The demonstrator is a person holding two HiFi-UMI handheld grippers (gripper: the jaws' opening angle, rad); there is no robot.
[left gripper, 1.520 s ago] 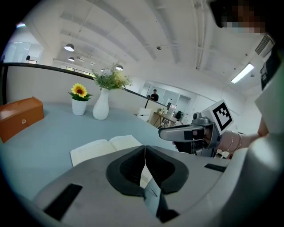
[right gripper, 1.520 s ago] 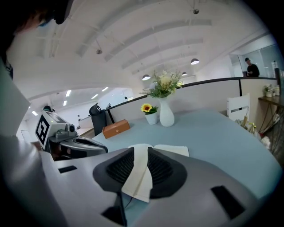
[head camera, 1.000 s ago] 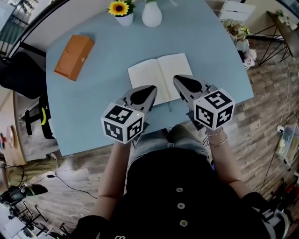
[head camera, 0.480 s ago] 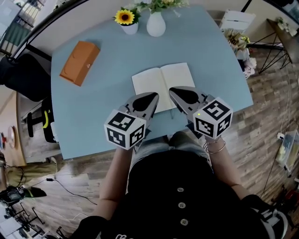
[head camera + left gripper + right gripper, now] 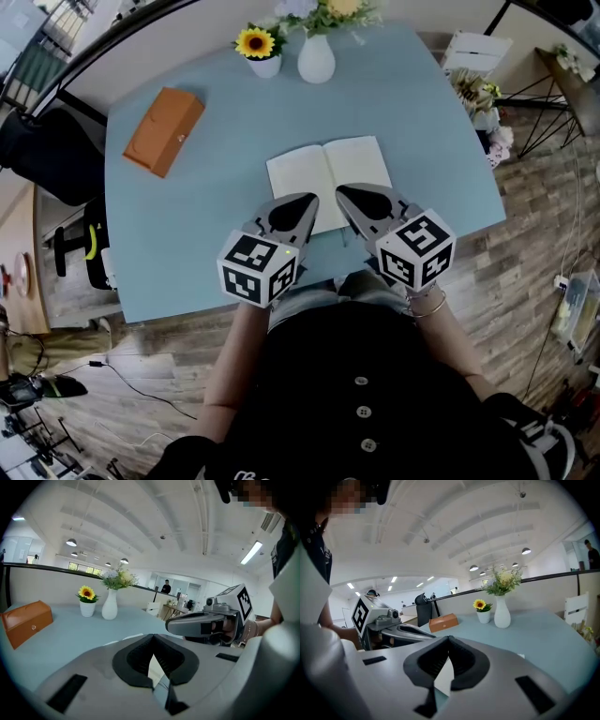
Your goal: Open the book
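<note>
The book (image 5: 330, 173) lies open, pages up, flat on the table (image 5: 206, 234), near the edge closest to the person. The left gripper (image 5: 302, 201) is over the left page's near edge and the right gripper (image 5: 345, 192) over the right page's. Both have their jaws shut tip to tip with nothing between them. Whether either tip touches the paper is hard to tell. Well apart to the left lies an orange box (image 5: 165, 131). At the far edge stand a sunflower pot (image 5: 260, 49) and a white vase (image 5: 317, 58).
</note>
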